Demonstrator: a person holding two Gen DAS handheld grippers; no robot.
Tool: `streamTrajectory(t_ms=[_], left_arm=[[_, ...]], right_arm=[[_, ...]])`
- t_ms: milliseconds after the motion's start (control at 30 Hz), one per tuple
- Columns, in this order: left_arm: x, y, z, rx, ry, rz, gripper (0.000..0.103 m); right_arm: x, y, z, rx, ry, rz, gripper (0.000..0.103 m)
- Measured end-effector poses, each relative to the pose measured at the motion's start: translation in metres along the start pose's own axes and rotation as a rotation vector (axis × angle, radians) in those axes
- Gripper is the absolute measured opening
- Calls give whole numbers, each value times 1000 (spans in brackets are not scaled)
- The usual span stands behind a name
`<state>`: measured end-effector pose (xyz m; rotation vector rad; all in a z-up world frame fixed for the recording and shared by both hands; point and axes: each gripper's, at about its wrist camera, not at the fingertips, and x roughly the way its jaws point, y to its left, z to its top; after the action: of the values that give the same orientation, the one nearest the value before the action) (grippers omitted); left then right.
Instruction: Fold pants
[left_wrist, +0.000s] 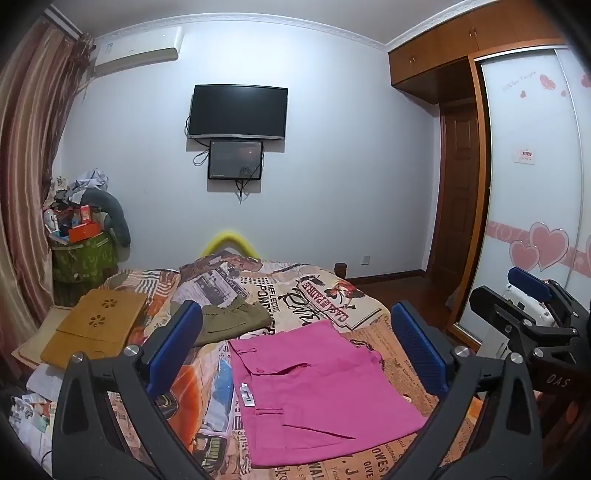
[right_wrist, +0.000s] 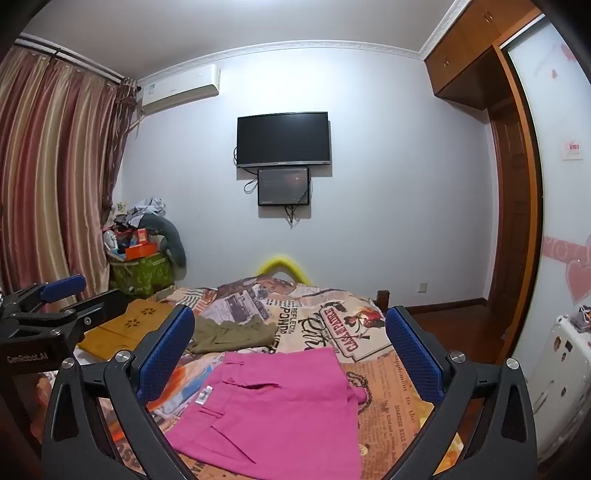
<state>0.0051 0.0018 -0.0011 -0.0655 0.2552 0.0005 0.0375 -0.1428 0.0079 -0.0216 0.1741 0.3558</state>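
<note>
Pink pants (left_wrist: 317, 398) (right_wrist: 273, 410) lie folded into a flat rectangle on the patterned bedspread (left_wrist: 325, 295) (right_wrist: 332, 317), waistband and white label toward the left. My left gripper (left_wrist: 295, 343) hovers above them, open wide, its blue pads apart and holding nothing. In the same way my right gripper (right_wrist: 288, 350) stands open over the pants with nothing between its fingers. The right gripper (left_wrist: 532, 295) also shows at the right edge of the left wrist view, and the left gripper (right_wrist: 55, 295) at the left edge of the right wrist view. Olive pants (left_wrist: 232, 321) (right_wrist: 232, 332) lie folded farther back.
A tan wooden lap board (left_wrist: 96, 328) (right_wrist: 122, 328) rests on the bed's left side. A green basket piled with clutter (left_wrist: 81, 254) (right_wrist: 144, 273) stands by the curtain. A wardrobe with heart decals (left_wrist: 528, 206) lines the right; a television (left_wrist: 238, 112) hangs on the far wall.
</note>
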Motion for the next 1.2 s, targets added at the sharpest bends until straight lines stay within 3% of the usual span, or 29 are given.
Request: streamTrajectory(t_ms=[1200], left_arm=[[0,4,-10,10,-2,-5,103]], right_arm=[[4,3,0,-1,1,13,103]])
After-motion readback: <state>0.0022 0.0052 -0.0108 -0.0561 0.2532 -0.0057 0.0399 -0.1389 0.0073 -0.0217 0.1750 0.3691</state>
